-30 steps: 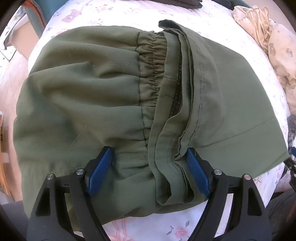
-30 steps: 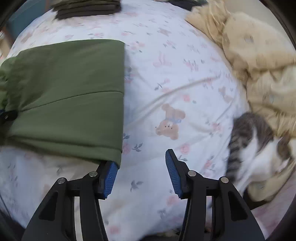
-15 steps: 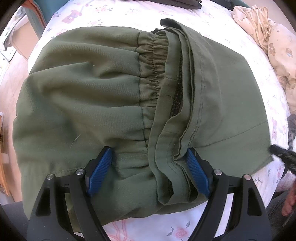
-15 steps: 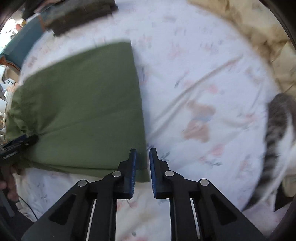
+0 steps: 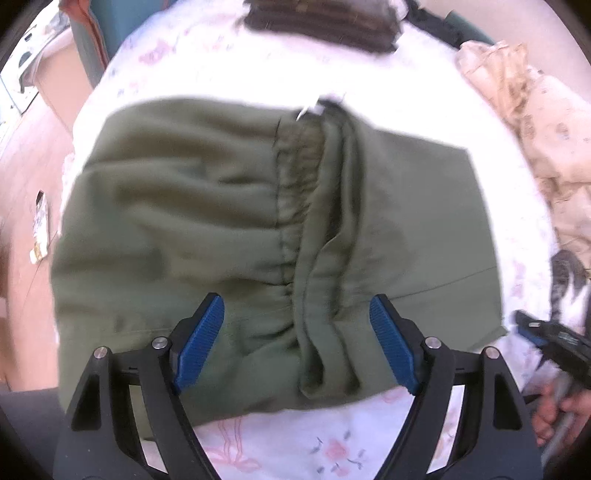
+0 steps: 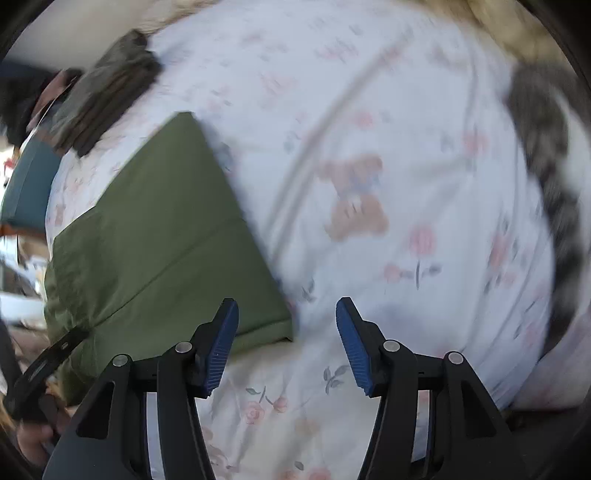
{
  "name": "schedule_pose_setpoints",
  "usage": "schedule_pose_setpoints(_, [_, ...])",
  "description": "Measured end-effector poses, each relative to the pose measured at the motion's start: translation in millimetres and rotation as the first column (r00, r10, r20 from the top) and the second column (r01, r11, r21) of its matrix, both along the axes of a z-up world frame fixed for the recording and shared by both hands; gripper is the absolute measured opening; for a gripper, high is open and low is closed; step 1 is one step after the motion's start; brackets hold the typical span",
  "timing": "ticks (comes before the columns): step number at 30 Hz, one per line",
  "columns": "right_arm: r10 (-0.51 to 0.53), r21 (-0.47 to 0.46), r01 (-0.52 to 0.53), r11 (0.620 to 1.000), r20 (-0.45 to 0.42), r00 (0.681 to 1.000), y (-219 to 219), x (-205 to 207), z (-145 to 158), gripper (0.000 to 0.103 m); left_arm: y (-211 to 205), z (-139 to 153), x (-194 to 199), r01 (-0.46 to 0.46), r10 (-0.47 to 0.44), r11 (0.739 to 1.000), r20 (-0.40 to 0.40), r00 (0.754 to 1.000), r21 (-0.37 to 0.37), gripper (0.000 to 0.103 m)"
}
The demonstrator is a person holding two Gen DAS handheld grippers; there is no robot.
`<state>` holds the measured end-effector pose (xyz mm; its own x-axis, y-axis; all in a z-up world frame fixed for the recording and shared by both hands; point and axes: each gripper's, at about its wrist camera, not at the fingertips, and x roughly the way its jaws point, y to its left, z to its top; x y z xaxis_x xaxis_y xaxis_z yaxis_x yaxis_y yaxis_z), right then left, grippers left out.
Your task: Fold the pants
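Observation:
Olive green pants (image 5: 207, 229) lie folded on a flowered bed sheet (image 5: 332, 443), the gathered waistband (image 5: 295, 192) running down the middle. My left gripper (image 5: 297, 339) hovers open above the near end of the waistband, its blue pads clear of the cloth. In the right wrist view the pants (image 6: 159, 251) fill the left side. My right gripper (image 6: 288, 343) is over their near right corner (image 6: 284, 328); its jaws are opening and the pads do not press the cloth. The right gripper (image 5: 546, 338) also shows at the left view's right edge, held by a hand (image 5: 554, 417).
A tabby cat (image 6: 546, 177) lies on the sheet to the right of the pants. A stack of dark folded clothes (image 5: 325, 18) sits at the far side. A beige blanket (image 5: 535, 103) is bunched at the far right. The floor (image 5: 26, 184) drops away on the left.
My left gripper has lifted away from the pants, still open. My right gripper shut, then opened again, rolling and shifting toward the pants' near right corner.

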<state>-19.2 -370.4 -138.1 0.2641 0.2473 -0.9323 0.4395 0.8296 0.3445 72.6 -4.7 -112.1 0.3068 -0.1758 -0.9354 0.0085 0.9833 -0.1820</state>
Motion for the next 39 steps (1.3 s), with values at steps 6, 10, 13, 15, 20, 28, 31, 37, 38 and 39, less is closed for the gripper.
schedule_pose_setpoints(6, [-0.141, 0.168, 0.135, 0.976, 0.026, 0.99, -3, -3, -23, 0.058, 21, 38, -10, -0.042, 0.045, 0.999, 0.107, 0.993, -0.03, 0.079])
schedule_pose_setpoints(10, [-0.077, 0.162, 0.072, 0.984, 0.029, 0.997, 12, 1, -20, 0.044, 30, 48, -11, -0.055, 0.056, 0.998, 0.131, 0.99, -0.01, 0.079])
schedule_pose_setpoints(13, [-0.079, 0.14, 0.067, 0.988, 0.08, 0.994, 13, -2, -8, 0.007, 32, 48, -10, -0.071, 0.071, 0.997, 0.115, 0.991, -0.007, 0.079])
schedule_pose_setpoints(15, [-0.063, 0.114, 0.046, 0.992, 0.153, 0.986, 16, -4, 8, 0.004, 32, 51, -8, -0.078, 0.078, 0.997, 0.105, 0.991, -0.007, 0.079])
schedule_pose_setpoints(20, [0.009, 0.118, -0.064, 0.991, 0.412, 0.911, 31, -2, 65, 0.003, 31, 65, 0, -0.08, 0.081, 0.997, 0.079, 0.994, -0.024, 0.079])
schedule_pose_setpoints(28, [0.184, 0.131, -0.344, 0.93, 0.645, 0.742, 83, 5, 118, 0.003, -21, 111, 55, 0.049, -0.046, 0.997, 0.051, 0.998, -0.062, 0.079])
schedule_pose_setpoints(31, [0.26, 0.115, -0.449, 0.886, 0.679, 0.687, 109, 10, 122, 0.003, -55, 124, 81, 0.136, -0.135, 0.986, 0.021, 0.991, -0.099, 0.079])
schedule_pose_setpoints(37, [0.335, 0.124, -0.557, 0.821, 0.685, 0.647, 135, 15, 115, 0.003, -119, 128, 122, 0.269, -0.272, 0.96, -0.025, 0.962, -0.077, 0.079])
schedule_pose_setpoints(38, [0.345, 0.121, -0.567, 0.815, 0.685, 0.642, 138, 16, 115, 0.003, -124, 126, 127, 0.285, -0.287, 0.957, -0.031, 0.957, -0.053, 0.077])
schedule_pose_setpoints(39, [0.354, 0.124, -0.581, 0.804, 0.685, 0.637, 142, 17, 114, 0.003, -127, 126, 129, 0.29, -0.291, 0.956, -0.032, 0.956, -0.038, 0.075])
